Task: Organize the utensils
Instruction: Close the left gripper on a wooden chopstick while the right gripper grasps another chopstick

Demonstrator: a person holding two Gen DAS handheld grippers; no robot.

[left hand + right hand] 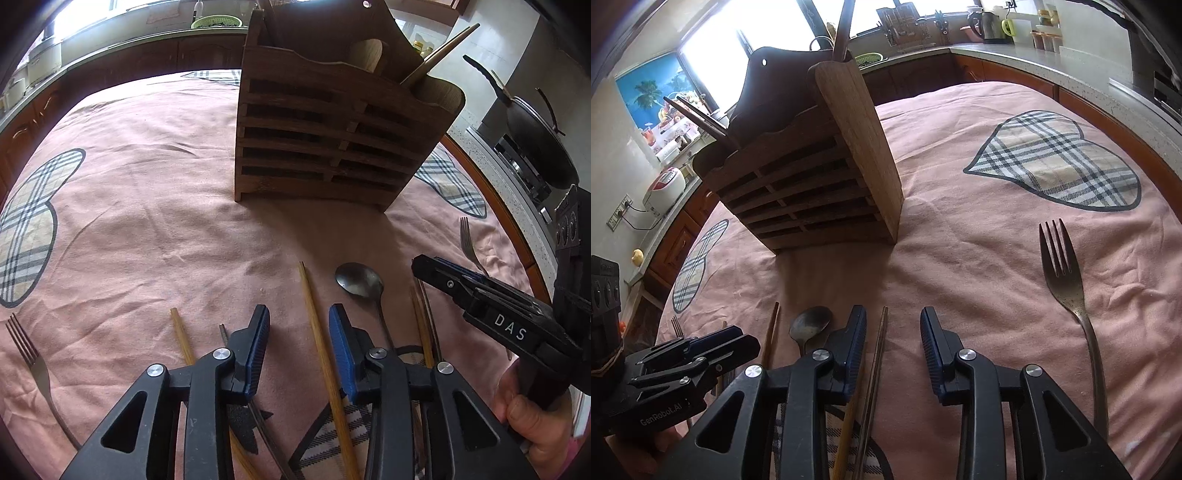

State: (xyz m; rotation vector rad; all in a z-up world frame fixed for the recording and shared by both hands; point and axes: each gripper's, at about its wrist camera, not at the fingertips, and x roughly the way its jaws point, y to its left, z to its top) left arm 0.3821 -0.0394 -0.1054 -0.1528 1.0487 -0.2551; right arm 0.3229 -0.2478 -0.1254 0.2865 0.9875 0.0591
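A slatted wooden utensil holder point(332, 122) stands on the pink tablecloth, with a few utensils standing in it; it also shows in the right wrist view point(812, 173). My left gripper point(299, 325) is open and empty, low over a wooden chopstick point(317, 332) that lies between its fingers. A metal spoon point(358, 280) lies just right of it. My right gripper point(894, 328) is open and empty over a chopstick point(881, 347). A fork point(1067, 280) lies to its right. Another fork point(33, 362) lies at the far left. The right gripper also shows in the left wrist view point(480, 288).
More chopsticks point(183, 339) lie near the front edge under the grippers. The tablecloth point(147, 221) has plaid heart patches point(1060, 162). A kitchen counter point(1034, 51) runs around the table, with a wok on a stove point(535, 136) at the right.
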